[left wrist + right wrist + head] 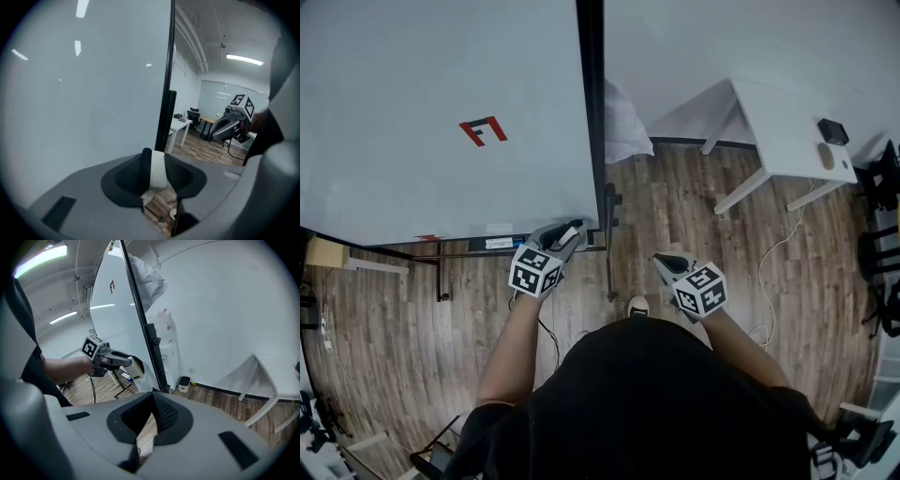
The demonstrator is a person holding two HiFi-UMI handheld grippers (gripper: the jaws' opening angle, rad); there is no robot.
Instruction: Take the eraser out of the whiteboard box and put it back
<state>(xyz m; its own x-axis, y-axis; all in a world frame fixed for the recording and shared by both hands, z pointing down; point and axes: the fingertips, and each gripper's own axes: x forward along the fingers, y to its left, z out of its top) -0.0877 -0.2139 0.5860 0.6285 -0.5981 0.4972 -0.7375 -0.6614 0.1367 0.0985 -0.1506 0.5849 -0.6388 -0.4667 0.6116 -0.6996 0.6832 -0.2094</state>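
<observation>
Eraser out, return pending: the left gripper (571, 232) is clenching the white block eraser with a black edge (157, 171), with the large whiteboard's (412, 112) lower corner just ahead of it. The right gripper (152, 400), closed and empty, is idling alongside. The box is not showing.

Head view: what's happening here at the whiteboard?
A person stands at the whiteboard with a gripper in each hand. The left gripper is shut on the eraser, close to the board's lower right corner. The right gripper hangs empty off to the side, jaws together.
</observation>
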